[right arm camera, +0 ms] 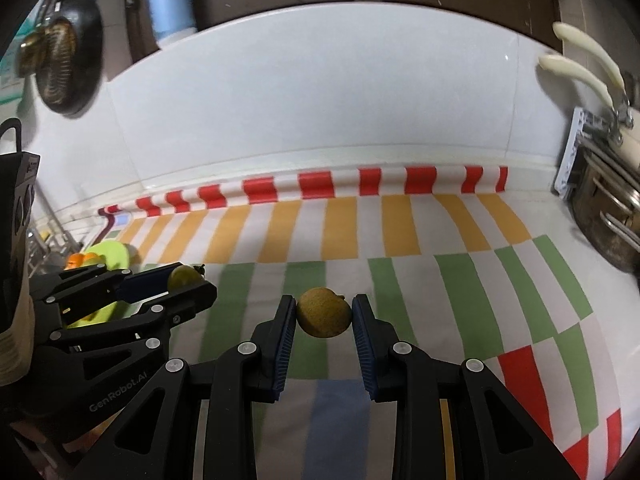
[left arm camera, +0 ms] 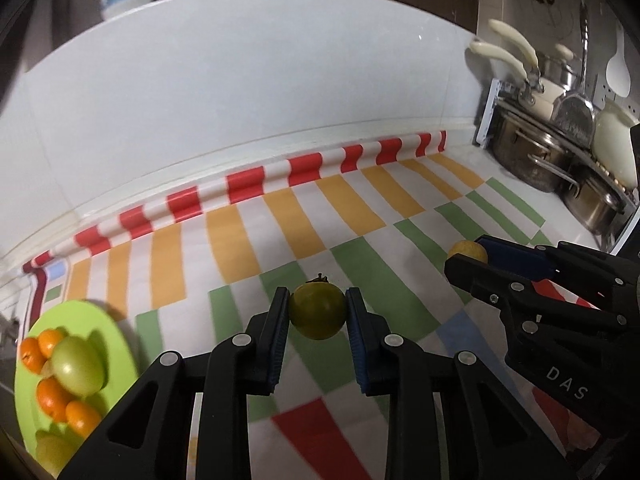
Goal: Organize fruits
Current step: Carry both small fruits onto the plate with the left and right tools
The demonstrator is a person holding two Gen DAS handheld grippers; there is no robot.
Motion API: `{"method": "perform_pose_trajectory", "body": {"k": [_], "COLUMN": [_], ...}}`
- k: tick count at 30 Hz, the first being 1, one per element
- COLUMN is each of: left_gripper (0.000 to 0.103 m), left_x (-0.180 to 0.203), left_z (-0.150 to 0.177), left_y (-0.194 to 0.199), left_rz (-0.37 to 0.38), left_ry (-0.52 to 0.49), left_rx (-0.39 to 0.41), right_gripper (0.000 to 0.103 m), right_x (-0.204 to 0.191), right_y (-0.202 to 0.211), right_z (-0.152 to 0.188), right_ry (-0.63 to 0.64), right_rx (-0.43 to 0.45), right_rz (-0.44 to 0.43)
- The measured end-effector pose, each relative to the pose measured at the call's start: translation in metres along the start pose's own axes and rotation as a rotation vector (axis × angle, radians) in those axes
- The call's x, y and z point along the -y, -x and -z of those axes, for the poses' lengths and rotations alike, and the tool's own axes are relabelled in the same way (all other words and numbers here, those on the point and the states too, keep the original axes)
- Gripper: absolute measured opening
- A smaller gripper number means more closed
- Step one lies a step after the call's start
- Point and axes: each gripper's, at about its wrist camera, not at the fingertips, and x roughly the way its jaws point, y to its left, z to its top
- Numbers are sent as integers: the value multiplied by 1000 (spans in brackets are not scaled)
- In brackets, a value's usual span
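Note:
My left gripper (left arm camera: 318, 312) is shut on a green round fruit with a dark stem (left arm camera: 318, 314), held above the striped cloth; it also shows in the right wrist view (right arm camera: 185, 276). My right gripper (right arm camera: 324, 314) is shut on a yellow-brown round fruit (right arm camera: 323, 312), seen in the left wrist view (left arm camera: 468, 251) at the right. A lime-green plate (left arm camera: 100, 316) at the lower left holds several oranges (left arm camera: 52, 398) and a green apple (left arm camera: 78, 366).
A checked cloth (left arm camera: 360, 216) in red, orange, green and white covers the counter up to the white tiled wall. Steel pots and pans (left arm camera: 560, 152) stand on a rack at the right. A blue-white bottle (right arm camera: 170, 0) and a dark pan (right arm camera: 66, 64) are at the back left.

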Motion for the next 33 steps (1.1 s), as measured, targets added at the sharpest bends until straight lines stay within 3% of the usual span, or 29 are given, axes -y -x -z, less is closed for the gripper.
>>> {"method": "perform_pose_trajectory", "body": {"k": [18,33], "left_gripper": [28,28], "left_x": [-30,-82], "left_z": [39,77], "left_y": [102,169], "left_rz": [-114,-204], "left_ry": [120,182], "left_rx": [113,154], "right_gripper": [30,30], "right_x": [-66,-143], "right_y": [63,94], "right_z": [8,18], "right_ry": [106,176], "right_rx": [71,113], "right_rz": [-96,-188]}}
